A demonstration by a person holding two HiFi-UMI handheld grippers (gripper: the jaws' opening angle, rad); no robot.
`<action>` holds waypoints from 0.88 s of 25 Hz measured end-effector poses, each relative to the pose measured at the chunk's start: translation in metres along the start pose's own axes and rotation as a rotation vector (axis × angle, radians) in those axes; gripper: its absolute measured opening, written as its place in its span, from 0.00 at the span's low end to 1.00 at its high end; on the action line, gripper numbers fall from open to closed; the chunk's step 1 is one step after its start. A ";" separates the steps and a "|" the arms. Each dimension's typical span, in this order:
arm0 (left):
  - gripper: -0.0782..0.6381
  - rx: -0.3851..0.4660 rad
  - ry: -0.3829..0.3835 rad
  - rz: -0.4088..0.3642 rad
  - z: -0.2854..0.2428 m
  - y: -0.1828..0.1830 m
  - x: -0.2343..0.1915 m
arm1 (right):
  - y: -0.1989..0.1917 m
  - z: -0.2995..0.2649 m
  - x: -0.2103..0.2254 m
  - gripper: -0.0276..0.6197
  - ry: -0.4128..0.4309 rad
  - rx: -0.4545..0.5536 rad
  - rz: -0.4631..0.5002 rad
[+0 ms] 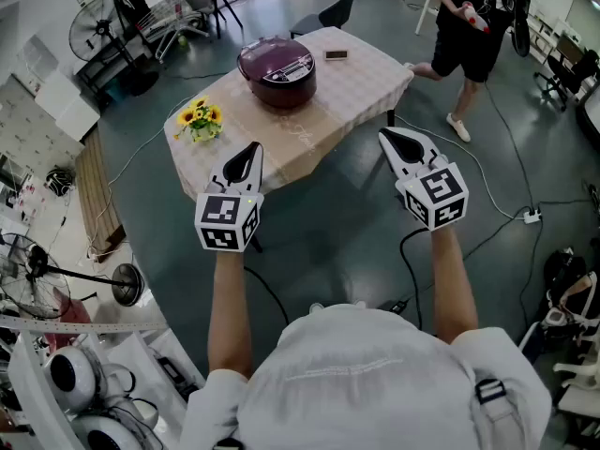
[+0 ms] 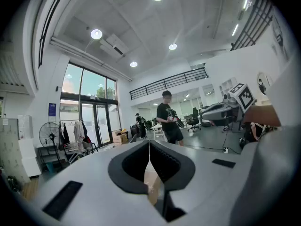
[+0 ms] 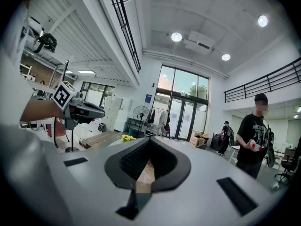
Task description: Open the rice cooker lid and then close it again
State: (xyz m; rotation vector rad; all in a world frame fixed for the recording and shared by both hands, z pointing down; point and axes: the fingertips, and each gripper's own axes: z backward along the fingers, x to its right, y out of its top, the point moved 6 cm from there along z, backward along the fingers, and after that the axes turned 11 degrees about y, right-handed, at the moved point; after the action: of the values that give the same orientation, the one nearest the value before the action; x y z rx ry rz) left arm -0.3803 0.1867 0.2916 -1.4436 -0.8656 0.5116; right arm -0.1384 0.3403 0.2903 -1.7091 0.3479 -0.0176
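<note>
Plainly short of the table (image 1: 366,87), both hands, and up in the air on its near side.

Far left on the cloth, a bunch of yellow flowers (image 1: 201,120). Right of those and nearer, the left claw (image 1: 254,146). Sits shut, tips pressed together. Grips nothing, touches nothing, points roughly level toward the table.

Beyond it, almost straight ahead and a shade right, the cooker (image 1: 277,71). Dark red and roundish, on the far half of the table, with the lid (image 1: 275,59) down flat. No real long axis to so round a pot. Shows a paler panel on the lid's near-right part, but the latch is too small to make out.

Right of the cooker, near the far edge, a small dark flat thing (image 1: 335,54).

Further right and nearer, the right claw (image 1: 384,134). Likewise closed tight and empty, clear of the table and well apart from the left claw. From there, cooker ahead but well off to the left.

Judging by that, left claw the nearer and the better lined up. Needs a reach forward over the near edge first, then probably a tip worked under the lid's front. Task not yet begun, by the look of the lid.

Far right, beyond the table, a person (image 1: 469,26) in black.
</note>
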 end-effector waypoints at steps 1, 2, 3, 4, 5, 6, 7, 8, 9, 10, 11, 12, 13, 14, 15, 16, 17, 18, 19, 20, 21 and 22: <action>0.13 -0.001 -0.001 -0.001 -0.001 -0.001 0.000 | -0.001 -0.001 0.000 0.08 -0.001 -0.001 0.002; 0.13 -0.001 -0.002 -0.002 -0.001 -0.001 0.001 | -0.001 -0.001 0.001 0.08 -0.002 -0.002 0.003; 0.13 -0.002 -0.003 -0.002 -0.002 -0.002 0.001 | -0.002 -0.002 0.002 0.08 -0.003 -0.001 0.003; 0.13 -0.002 -0.003 -0.002 -0.003 -0.002 0.001 | -0.002 -0.002 0.003 0.08 -0.004 0.001 0.002; 0.13 -0.002 -0.003 -0.002 -0.004 -0.002 0.001 | -0.002 -0.002 0.004 0.08 -0.004 0.005 -0.001; 0.13 -0.002 -0.003 -0.002 -0.005 -0.002 0.001 | -0.003 -0.002 0.005 0.08 -0.002 0.011 -0.007; 0.13 -0.002 -0.002 -0.002 -0.006 -0.003 0.002 | -0.004 -0.002 0.006 0.08 0.000 0.017 -0.014; 0.13 -0.003 -0.001 -0.003 -0.006 -0.003 0.002 | -0.005 -0.002 0.007 0.08 0.000 0.023 -0.022; 0.13 -0.003 -0.001 -0.004 -0.007 -0.004 0.003 | -0.006 -0.001 0.008 0.08 -0.003 0.027 -0.026; 0.13 -0.004 -0.001 -0.004 -0.007 -0.005 0.003 | -0.007 -0.001 0.008 0.08 -0.007 0.028 -0.027; 0.13 -0.004 -0.001 -0.004 -0.007 -0.005 0.003 | -0.007 -0.001 0.008 0.08 -0.009 0.028 -0.026; 0.13 -0.005 -0.002 -0.003 -0.007 -0.004 0.003 | -0.007 0.000 0.008 0.08 -0.009 0.028 -0.024; 0.13 -0.006 -0.003 -0.003 -0.006 -0.004 0.003 | -0.006 0.000 0.007 0.08 -0.006 0.027 -0.022; 0.13 -0.007 -0.003 -0.003 -0.006 -0.004 0.003 | -0.006 0.000 0.007 0.08 -0.001 0.027 -0.020; 0.13 -0.007 -0.002 -0.003 -0.007 -0.005 0.003 | -0.006 0.000 0.007 0.08 0.004 0.027 -0.018; 0.13 -0.007 0.001 -0.002 -0.007 -0.006 0.003 | -0.006 -0.001 0.007 0.08 0.010 0.028 -0.017; 0.13 -0.006 0.005 -0.001 -0.007 -0.007 0.003 | -0.007 -0.001 0.007 0.08 0.017 0.028 -0.018; 0.13 -0.006 0.010 0.000 -0.007 -0.008 0.002 | -0.008 -0.002 0.006 0.09 0.025 0.028 -0.020; 0.13 -0.006 0.015 0.000 -0.007 -0.009 0.002 | -0.009 -0.002 0.006 0.09 0.031 0.028 -0.023; 0.14 -0.005 0.017 0.001 -0.007 -0.009 0.001 | -0.009 -0.002 0.006 0.09 0.036 0.028 -0.025; 0.15 -0.005 0.019 0.000 -0.007 -0.009 0.001 | -0.009 -0.002 0.005 0.09 0.041 0.026 -0.027; 0.22 -0.005 0.018 -0.003 -0.008 -0.008 0.001 | -0.009 -0.002 0.005 0.11 0.045 0.024 -0.028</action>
State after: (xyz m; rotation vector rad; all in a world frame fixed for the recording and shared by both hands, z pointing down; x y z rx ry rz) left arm -0.3751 0.1819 0.3005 -1.4500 -0.8548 0.4938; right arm -0.1324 0.3379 0.2981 -1.6920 0.3564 -0.0807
